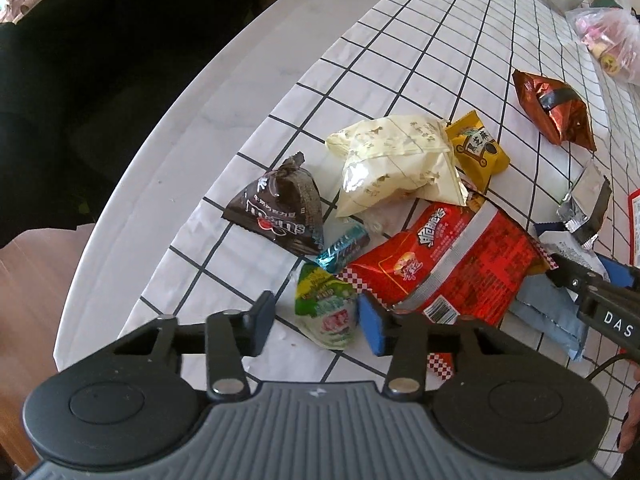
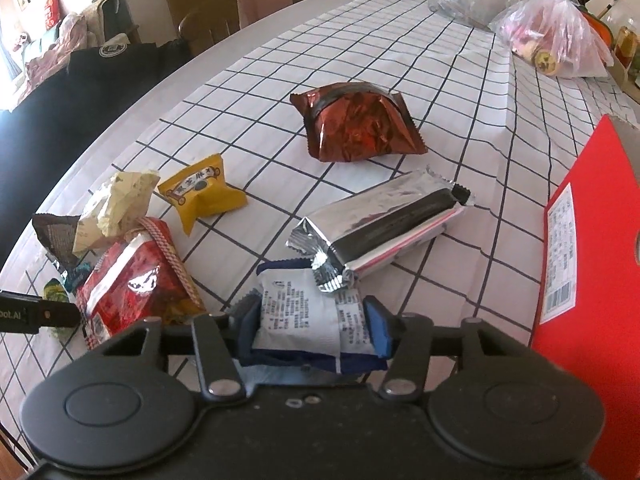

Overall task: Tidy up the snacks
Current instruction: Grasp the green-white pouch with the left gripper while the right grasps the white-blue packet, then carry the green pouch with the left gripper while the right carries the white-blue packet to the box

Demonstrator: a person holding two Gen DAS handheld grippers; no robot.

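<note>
In the left wrist view, a small green and white packet (image 1: 326, 312) lies on the checked cloth between the jaws of my left gripper (image 1: 318, 322). The right pad touches it and the left pad stands off, so the gripper is open. Beside it lie a red snack bag (image 1: 444, 264), a teal candy (image 1: 344, 248), a brown M&M's packet (image 1: 280, 212), a cream packet (image 1: 396, 164) and a yellow packet (image 1: 478, 152). My right gripper (image 2: 312, 326) is shut on a white and blue packet (image 2: 300, 312), both pads pressing its sides.
A silver foil packet (image 2: 380, 228) lies just beyond the right gripper, with a copper foil bag (image 2: 356, 124) farther out. A red box (image 2: 580, 240) stands at the right. Plastic bags (image 2: 556, 40) sit at the far end. The table's rim (image 1: 192, 128) curves along the left.
</note>
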